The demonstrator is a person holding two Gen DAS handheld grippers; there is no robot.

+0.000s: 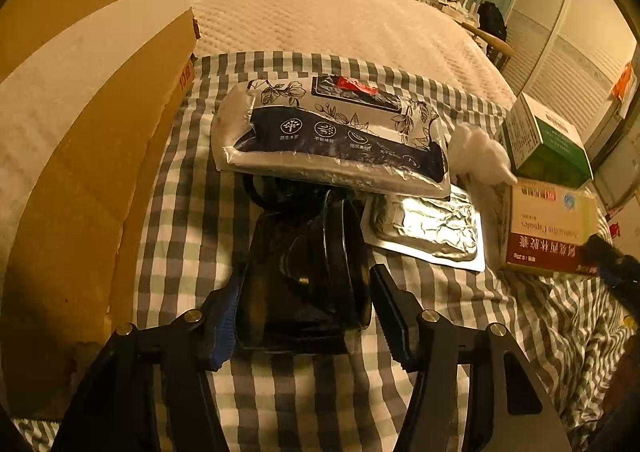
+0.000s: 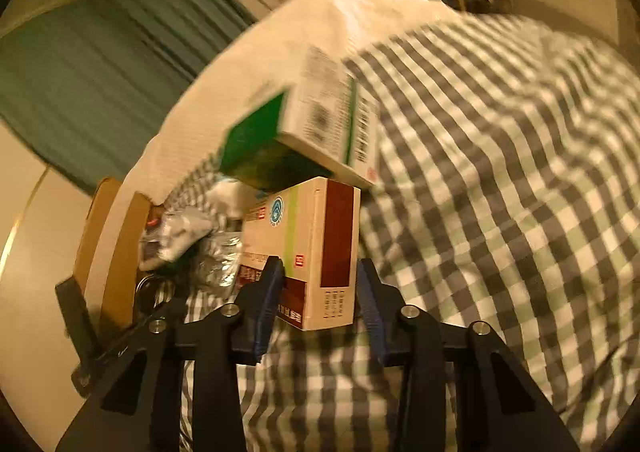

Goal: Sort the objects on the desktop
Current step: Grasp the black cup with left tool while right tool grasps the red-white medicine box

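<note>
A glossy black case point(image 1: 304, 276) lies on the checked cloth point(image 1: 192, 211) between the fingers of my left gripper point(image 1: 308, 272). Its blue left pad presses the case's side and the right pad meets the other edge near its tip. My right gripper point(image 2: 319, 262) is shut on a cream and dark-red medicine box point(image 2: 316, 236), one finger on each broad face. A green and white box point(image 2: 304, 123) leans on top of that box. The left wrist view shows the medicine box point(image 1: 548, 228) at the right, with the right gripper point(image 1: 612, 264) at its near corner.
A silver and navy tissue pack point(image 1: 332, 135) rests on the far end of the black case. A foil pouch point(image 1: 428, 228) and a white wad point(image 1: 476, 155) lie between the case and the boxes. A tall cardboard box point(image 1: 100, 131) stands along the left.
</note>
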